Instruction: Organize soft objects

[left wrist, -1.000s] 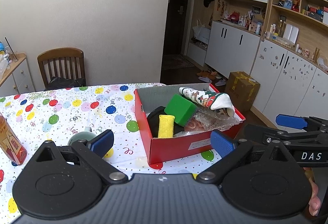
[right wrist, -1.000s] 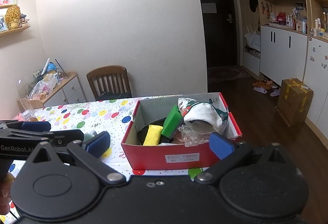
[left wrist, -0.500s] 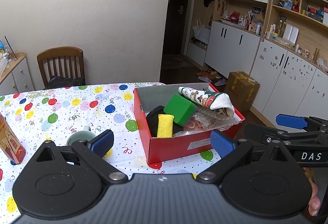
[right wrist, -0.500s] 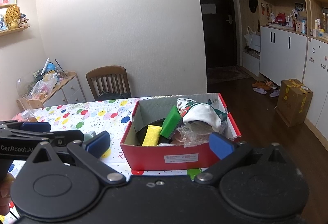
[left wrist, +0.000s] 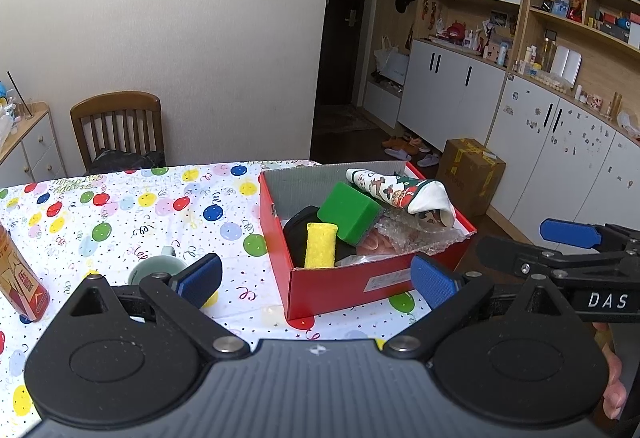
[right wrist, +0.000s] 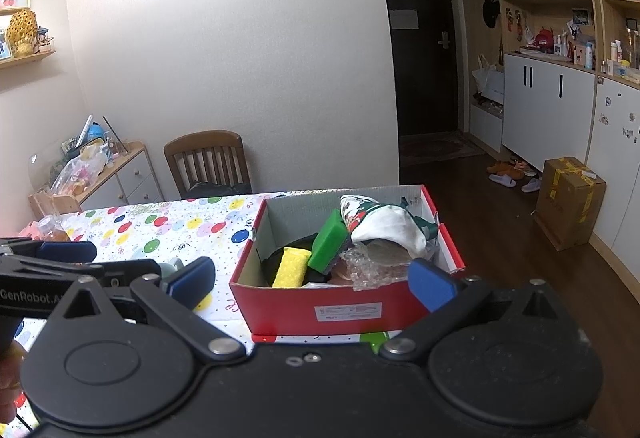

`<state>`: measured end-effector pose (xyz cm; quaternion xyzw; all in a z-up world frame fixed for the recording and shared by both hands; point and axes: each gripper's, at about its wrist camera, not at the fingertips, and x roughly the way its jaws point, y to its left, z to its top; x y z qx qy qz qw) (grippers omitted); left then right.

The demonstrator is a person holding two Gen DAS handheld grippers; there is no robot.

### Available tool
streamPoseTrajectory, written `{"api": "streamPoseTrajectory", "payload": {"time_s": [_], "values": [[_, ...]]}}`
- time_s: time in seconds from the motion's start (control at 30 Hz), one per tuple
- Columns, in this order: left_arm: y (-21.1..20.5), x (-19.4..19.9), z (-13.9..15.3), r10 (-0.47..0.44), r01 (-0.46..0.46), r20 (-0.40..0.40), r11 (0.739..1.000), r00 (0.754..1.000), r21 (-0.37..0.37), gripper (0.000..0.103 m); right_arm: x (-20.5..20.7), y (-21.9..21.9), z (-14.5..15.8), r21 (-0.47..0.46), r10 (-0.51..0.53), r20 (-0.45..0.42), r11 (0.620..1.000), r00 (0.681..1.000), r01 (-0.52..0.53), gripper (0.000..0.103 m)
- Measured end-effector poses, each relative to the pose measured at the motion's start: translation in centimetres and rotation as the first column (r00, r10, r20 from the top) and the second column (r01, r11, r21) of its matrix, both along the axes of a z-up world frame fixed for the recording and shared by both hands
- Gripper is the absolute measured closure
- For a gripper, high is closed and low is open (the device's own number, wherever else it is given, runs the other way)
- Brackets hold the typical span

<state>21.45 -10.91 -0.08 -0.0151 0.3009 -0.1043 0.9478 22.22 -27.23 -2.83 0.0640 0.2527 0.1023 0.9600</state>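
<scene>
A: Status? Grippers?
B: Left gripper (left wrist: 316, 278) & right gripper (right wrist: 312, 280) are hovering spread wide, empty. Sponges (left wrist: 320, 245), sock (left wrist: 400, 191) are lying inside red box (left wrist: 360, 284). Task approx. finishing.

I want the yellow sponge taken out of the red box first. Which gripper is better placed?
Probably left. The left gripper is open, with the yellow sponge between its fingers; the right gripper lines up further right.

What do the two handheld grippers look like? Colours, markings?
Both are matte black plastic with round pivot discs, silver screws and blue textured finger pads. The left gripper reads "GenRobot.A" on its side in the right wrist view; the right gripper reads "DAS" in the left wrist view. No cables or sleeves show.
</scene>
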Motion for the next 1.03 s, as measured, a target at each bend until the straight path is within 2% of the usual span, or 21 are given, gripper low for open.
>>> {"api": "streamPoseTrajectory", "payload": {"time_s": [1.03], "values": [[-0.14,0.04,0.06,0.014,-0.014,0.001,1.000,1.000,0.002,0.002,-0.06,0.00,-0.05,-0.029,0.001,0.025,1.000,1.000,0.000,0.000]]}}
